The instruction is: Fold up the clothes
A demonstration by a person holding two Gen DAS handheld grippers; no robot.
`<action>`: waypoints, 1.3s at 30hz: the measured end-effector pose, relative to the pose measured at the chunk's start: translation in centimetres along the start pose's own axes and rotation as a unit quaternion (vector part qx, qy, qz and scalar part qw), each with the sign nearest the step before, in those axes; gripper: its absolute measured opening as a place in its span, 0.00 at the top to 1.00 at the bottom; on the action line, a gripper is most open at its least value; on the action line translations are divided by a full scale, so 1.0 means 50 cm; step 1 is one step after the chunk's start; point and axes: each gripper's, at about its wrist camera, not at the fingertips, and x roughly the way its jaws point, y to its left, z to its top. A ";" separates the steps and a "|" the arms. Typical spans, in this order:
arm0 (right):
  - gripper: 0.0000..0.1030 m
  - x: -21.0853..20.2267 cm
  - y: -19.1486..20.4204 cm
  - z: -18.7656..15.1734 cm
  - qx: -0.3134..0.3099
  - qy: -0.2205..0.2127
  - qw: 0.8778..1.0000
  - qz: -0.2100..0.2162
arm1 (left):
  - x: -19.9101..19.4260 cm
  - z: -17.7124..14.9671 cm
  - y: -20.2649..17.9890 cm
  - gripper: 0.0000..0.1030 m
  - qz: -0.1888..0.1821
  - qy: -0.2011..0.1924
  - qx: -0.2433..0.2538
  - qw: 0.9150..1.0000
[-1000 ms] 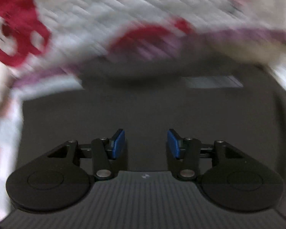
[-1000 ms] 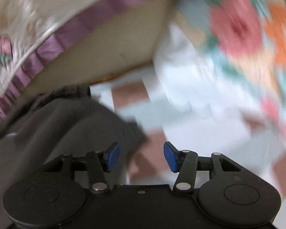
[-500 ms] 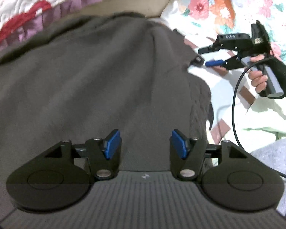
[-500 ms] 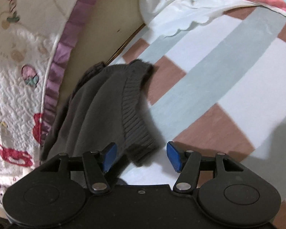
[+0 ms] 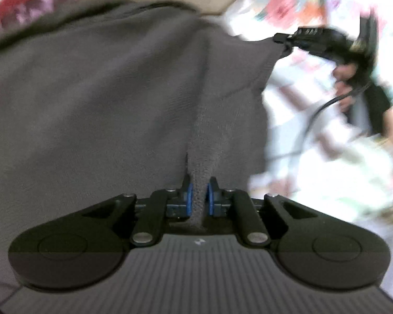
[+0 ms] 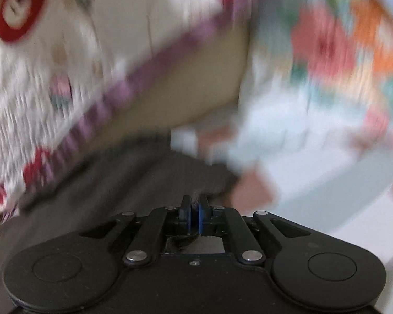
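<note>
Dark grey knit sweater (image 5: pixel 97 99) lies on the checked bedsheet (image 6: pixel 314 188), stretched between the tongs: left gripper (image 5: pixel 198 196) pinches a ridge of its near edge, right gripper (image 6: pixel 194 216) clamps the far-right hem corner, jaws just closed on fabric.

We count one dark grey knitted sweater (image 5: pixel 97 99), two grippers, the left gripper (image 5: pixel 198 198) near us and the right gripper (image 5: pixel 283 39) far right, one quilted cover (image 6: pixel 73 60), one floral pillow (image 6: pixel 335 41), and one cable (image 5: pixel 319 110).
</note>
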 end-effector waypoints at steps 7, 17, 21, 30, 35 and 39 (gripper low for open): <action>1.00 -0.062 -0.094 0.030 -0.091 0.029 0.988 -0.117 | 0.038 0.016 -0.141 0.90 -0.047 0.054 0.024 0.997; 0.84 -0.082 -0.232 -0.074 0.071 0.099 0.992 -0.044 | 0.042 0.023 -0.147 0.71 -0.003 0.062 -0.012 0.998; 0.54 -0.124 -0.195 -0.106 0.116 0.140 0.983 0.025 | -0.103 0.039 -0.077 0.54 0.054 -0.023 -0.062 0.996; 0.49 -0.168 -0.090 -0.208 0.121 0.209 0.963 0.118 | -0.289 -0.100 0.092 0.53 0.291 -0.052 -0.124 0.947; 0.43 -0.156 -0.025 -0.211 0.024 0.185 0.977 0.107 | -0.306 -0.159 0.129 0.52 0.312 -0.040 -0.189 0.930; 0.92 -0.185 0.023 -0.186 -0.053 0.124 0.984 0.118 | -0.295 -0.169 0.113 0.53 0.312 -0.030 -0.199 0.929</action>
